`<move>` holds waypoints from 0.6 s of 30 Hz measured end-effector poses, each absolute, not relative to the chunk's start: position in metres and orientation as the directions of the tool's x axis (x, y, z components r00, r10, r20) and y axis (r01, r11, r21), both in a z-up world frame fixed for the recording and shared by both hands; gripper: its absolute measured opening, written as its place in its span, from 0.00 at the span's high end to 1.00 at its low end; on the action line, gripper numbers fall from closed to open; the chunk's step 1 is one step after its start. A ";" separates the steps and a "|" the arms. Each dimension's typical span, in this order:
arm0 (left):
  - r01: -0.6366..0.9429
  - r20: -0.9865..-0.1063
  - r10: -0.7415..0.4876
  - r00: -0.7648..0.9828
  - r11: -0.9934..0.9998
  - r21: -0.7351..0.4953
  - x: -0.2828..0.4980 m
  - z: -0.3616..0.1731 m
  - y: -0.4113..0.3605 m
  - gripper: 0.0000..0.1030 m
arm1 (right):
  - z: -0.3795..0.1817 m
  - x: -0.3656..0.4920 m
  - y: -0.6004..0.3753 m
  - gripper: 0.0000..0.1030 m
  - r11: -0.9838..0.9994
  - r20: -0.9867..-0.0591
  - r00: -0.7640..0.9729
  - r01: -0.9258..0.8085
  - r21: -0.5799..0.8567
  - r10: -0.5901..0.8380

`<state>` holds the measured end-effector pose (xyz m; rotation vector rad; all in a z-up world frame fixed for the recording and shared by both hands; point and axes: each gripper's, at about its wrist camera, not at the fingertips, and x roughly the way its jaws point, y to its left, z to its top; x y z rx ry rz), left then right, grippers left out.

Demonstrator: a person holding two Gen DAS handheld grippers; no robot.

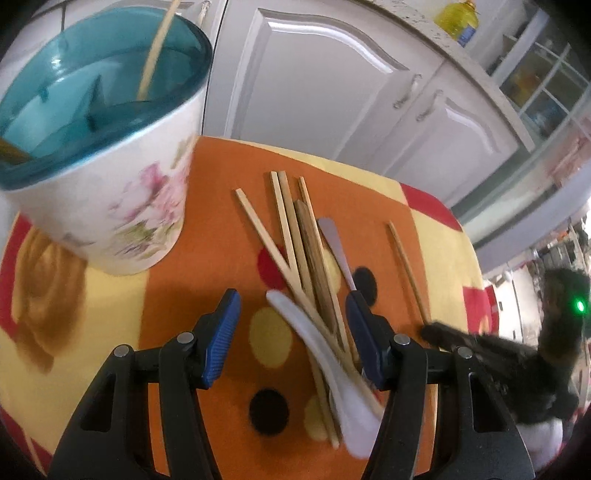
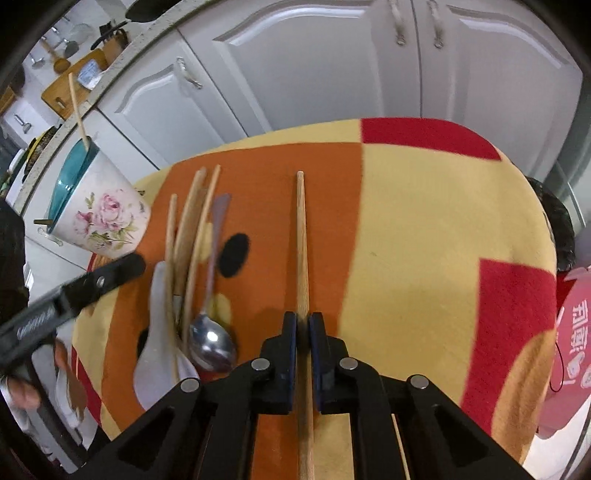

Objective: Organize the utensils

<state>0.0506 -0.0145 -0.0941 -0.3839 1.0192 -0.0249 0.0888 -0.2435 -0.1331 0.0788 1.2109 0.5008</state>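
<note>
Kitchen, blanket-covered table (image 2: 424,206). Cup (image 1: 110,206) on the far left holds about two sticks; pile (image 1: 306,266) remains. Your right gripper (image 2: 303,328) pinches lone chopstick (image 2: 302,240); left gripper (image 1: 291,332) spread over pile.

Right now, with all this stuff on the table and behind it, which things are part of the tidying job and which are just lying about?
Part of the job:
- floral white cup with teal inside
- single wooden chopstick clamped in the right gripper
- pile of wooden chopsticks
- white ceramic spoon
- steel spoon
- open left gripper

Just lying about:
- yellow oil bottle
- wooden cutting board
</note>
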 end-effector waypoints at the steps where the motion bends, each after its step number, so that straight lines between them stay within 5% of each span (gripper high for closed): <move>1: -0.156 -0.827 -0.194 0.528 0.935 -0.319 0.054 -0.096 -0.017 0.46 | -0.134 0.090 -0.244 0.94 0.888 -0.875 0.251 -0.324 0.327 0.413; 5: -0.139 -0.845 -0.194 0.498 0.944 -0.298 0.066 -0.106 -0.027 0.56 | -0.137 0.091 -0.246 0.94 0.888 -0.868 0.254 -0.300 0.348 0.426; 9: -0.114 -0.837 -0.252 0.485 0.931 -0.347 0.068 -0.115 -0.025 0.83 | -0.138 0.091 -0.242 0.93 0.885 -0.863 0.253 -0.291 0.363 0.437; 18: -0.053 -0.851 -0.325 0.413 0.924 -0.378 0.031 -0.117 -0.009 0.88 | -0.138 0.068 -0.240 0.94 0.858 -0.862 0.201 -0.337 0.386 0.466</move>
